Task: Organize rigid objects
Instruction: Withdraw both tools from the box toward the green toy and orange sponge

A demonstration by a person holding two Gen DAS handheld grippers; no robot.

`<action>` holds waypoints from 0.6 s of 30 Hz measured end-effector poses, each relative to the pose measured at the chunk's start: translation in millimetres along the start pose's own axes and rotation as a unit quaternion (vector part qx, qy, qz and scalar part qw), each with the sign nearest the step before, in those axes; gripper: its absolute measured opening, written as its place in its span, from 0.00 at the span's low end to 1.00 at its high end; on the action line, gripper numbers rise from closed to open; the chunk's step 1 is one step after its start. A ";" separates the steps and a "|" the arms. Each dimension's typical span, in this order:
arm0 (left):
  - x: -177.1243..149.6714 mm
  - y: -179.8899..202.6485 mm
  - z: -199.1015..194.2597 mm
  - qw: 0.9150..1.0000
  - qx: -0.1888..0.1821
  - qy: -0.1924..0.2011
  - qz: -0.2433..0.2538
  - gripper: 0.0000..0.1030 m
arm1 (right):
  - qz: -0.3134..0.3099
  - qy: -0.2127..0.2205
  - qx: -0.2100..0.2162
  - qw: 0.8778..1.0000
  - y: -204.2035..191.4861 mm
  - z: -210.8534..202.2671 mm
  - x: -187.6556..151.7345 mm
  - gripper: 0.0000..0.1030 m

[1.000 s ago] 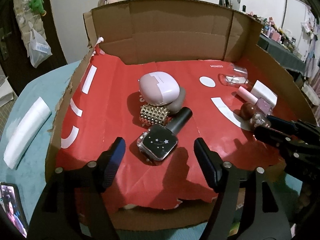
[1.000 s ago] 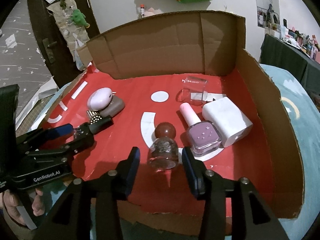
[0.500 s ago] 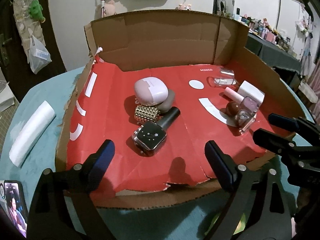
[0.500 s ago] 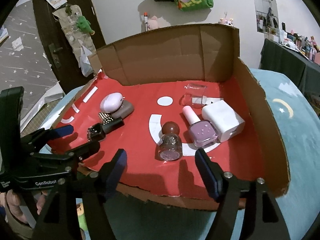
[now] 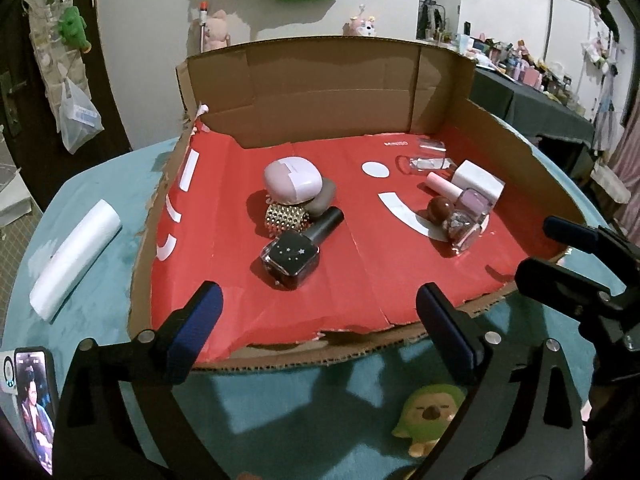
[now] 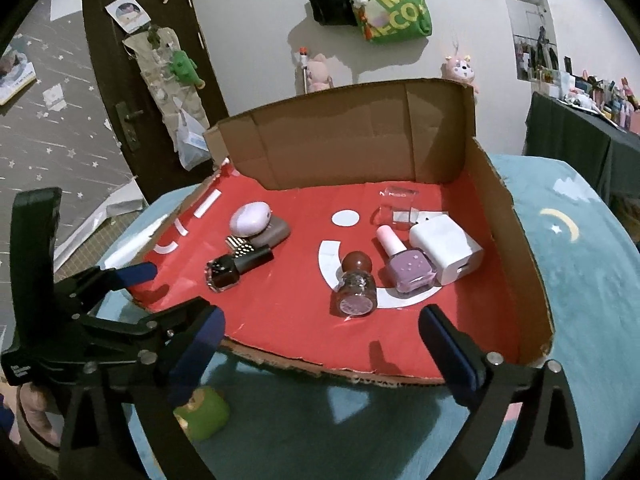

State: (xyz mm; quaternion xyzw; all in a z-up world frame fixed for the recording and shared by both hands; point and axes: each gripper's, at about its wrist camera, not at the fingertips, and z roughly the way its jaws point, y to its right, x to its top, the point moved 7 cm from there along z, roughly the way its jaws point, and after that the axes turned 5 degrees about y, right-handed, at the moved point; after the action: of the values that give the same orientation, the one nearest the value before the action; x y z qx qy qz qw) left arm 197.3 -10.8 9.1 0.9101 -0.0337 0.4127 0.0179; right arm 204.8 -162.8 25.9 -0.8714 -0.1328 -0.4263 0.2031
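A cardboard tray (image 5: 320, 80) with red lining holds two clusters. On the left, a black nail polish bottle (image 5: 292, 256) lies by a gold studded piece (image 5: 286, 218), a lilac case (image 5: 292, 180) and a grey stone (image 5: 322, 200). On the right, a brown-capped glitter bottle (image 6: 356, 284), a lilac polish bottle (image 6: 408, 268), a white charger block (image 6: 444, 248) and a clear block (image 6: 396, 208) sit together. My left gripper (image 5: 318, 292) hovers over the tray's front edge, jaws opening, nothing between them. My right gripper (image 6: 322, 314) is likewise opening and empty.
The tray rests on a teal cloth (image 6: 580, 280). A white roll (image 5: 74, 254) lies left of it, a phone (image 5: 34, 400) at the near left corner. A green plush toy (image 5: 430, 416) sits just in front of the tray. High cardboard walls close the back and right.
Both grippers have drawn back and upward from the tray while their jaws spread wide. The black bottle and the glitter bottle, earlier between the jaws, stay lying on the lining.
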 end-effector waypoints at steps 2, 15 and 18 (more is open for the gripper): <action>-1.0 0.3 -5.8 1.000 -0.005 0.004 -0.005 0.96 | 0.001 0.005 0.004 1.000 -1.5 -4.6 -0.8 1.00; -16.4 5.3 -32.6 1.000 -0.011 0.012 -0.002 0.96 | 0.001 0.016 0.012 1.000 -8.5 -24.7 -8.1 1.00; -22.2 6.8 -38.4 1.000 -0.016 0.011 -0.003 0.96 | 0.001 0.015 0.012 1.000 -8.9 -27.1 -11.4 1.00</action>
State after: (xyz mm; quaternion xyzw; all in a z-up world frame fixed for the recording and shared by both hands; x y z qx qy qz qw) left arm 153.4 -14.3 17.7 0.9053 -0.0377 0.4218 0.0341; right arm 175.7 -168.3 33.9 -0.8627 -0.1341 -0.4374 0.2156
